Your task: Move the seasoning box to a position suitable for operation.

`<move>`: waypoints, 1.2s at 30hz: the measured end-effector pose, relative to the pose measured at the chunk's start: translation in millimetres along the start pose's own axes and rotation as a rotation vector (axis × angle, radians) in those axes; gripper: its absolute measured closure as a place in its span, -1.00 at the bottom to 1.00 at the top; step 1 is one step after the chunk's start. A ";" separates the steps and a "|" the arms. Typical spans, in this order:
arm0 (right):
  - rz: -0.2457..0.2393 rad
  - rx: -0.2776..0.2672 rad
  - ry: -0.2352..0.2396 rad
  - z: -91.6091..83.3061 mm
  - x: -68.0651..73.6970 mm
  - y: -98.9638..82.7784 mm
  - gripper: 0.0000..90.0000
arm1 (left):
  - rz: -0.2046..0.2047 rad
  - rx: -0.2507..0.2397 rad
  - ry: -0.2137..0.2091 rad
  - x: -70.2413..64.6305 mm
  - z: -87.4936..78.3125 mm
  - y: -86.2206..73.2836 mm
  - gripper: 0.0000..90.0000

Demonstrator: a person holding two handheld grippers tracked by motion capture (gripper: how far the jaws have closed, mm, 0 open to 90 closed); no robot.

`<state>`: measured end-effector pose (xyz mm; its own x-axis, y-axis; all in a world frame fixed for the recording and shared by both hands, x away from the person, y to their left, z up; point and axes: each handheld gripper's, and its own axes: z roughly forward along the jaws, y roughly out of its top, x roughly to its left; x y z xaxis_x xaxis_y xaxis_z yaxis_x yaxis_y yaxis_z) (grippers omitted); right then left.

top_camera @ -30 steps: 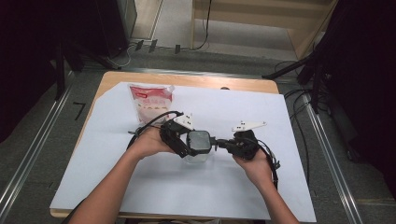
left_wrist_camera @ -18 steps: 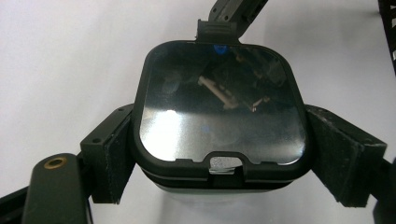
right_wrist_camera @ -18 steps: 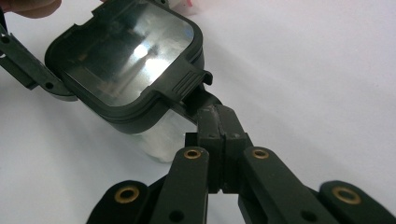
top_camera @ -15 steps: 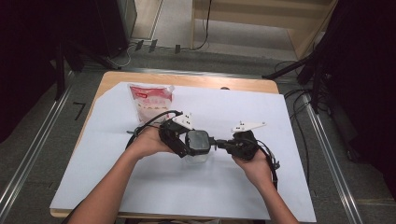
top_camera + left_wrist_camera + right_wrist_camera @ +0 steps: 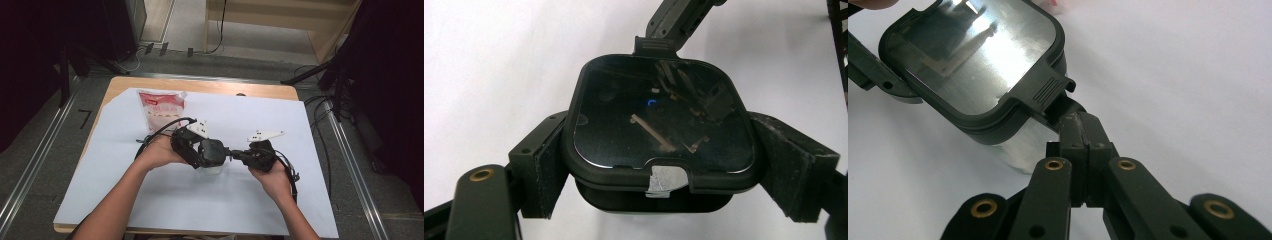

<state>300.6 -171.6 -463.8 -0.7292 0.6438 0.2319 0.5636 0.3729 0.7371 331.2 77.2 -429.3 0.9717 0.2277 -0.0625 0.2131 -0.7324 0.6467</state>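
Left tool (image 5: 659, 165) clamps container (image 5: 659, 130) sides; right tool (image 5: 1080, 135) pressed together under lid tab (image 5: 1045, 90).

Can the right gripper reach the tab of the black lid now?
Probably yes: the right gripper, jaws shut, has its tips just under the tab of the black lid, with nothing between, while the left gripper clamps the container's sides.

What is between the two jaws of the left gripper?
The left gripper view shows a black-lidded container clamped between the left gripper jaws, pads pressing its two sides.
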 end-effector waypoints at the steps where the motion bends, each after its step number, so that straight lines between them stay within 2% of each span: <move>1: -0.001 0.000 -0.001 0.0 0.0 0.0 1.00 | 0.005 -0.004 0.001 -0.2 -0.6 0.5 -0.60; 2: 0.000 0.000 -0.001 0.0 0.2 0.0 1.00 | 0.007 -0.016 0.003 -0.9 -1.8 1.0 -0.60; 3: -0.002 -0.001 0.000 0.1 0.1 0.0 1.00 | -0.004 -0.045 -0.012 -0.6 -3.1 2.0 -0.58; 5: -0.001 0.002 0.011 0.2 0.3 -0.2 1.00 | -0.016 -0.063 -0.016 -0.9 -4.9 4.6 -0.58; 14: 0.004 0.004 0.007 0.5 1.2 -0.4 1.00 | -0.036 -0.041 -0.006 -2.8 -6.1 9.7 -0.57; 19: 0.002 0.003 0.005 0.5 1.4 -0.6 1.00 | -0.053 -0.043 -0.006 -3.4 -6.6 12.4 -0.56; 20: 0.004 0.004 0.005 0.4 1.7 -0.7 1.00 | -0.061 -0.056 -0.014 -3.1 -6.4 12.6 -0.56; 21: 0.004 0.004 0.005 0.4 1.7 -0.7 1.00 | -0.070 -0.085 -0.074 -1.5 -8.2 12.1 -0.52; 22: 0.002 0.003 0.003 0.5 1.8 -0.8 1.00 | -0.092 -0.118 -0.110 0.0 -10.5 12.4 -0.04; 24: 0.006 0.009 0.025 1.0 1.8 -1.0 1.00 | -0.091 -0.128 -0.063 0.1 -12.7 14.5 0.02; 28: -0.026 0.031 0.033 7.9 9.2 -0.9 1.00 | -0.070 -0.103 -0.044 -1.2 -12.6 12.7 0.14; 30: -0.041 0.043 0.021 11.5 11.5 -1.6 1.00 | -0.067 -0.100 -0.049 -1.3 -13.0 12.8 0.20; 31: -0.037 0.044 0.020 12.1 11.6 -1.8 1.00 | -0.072 -0.104 -0.040 -2.1 -12.7 13.0 0.21; 36: -0.027 0.034 0.032 10.8 10.1 -1.4 1.00 | -0.073 -0.090 -0.054 -3.7 -14.5 14.0 0.32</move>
<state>296.7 -158.4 -469.4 -0.7558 0.6118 0.2331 0.5563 0.4124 0.7214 329.1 75.4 -409.0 0.9587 0.2414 -0.1506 0.2755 -0.6542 0.7044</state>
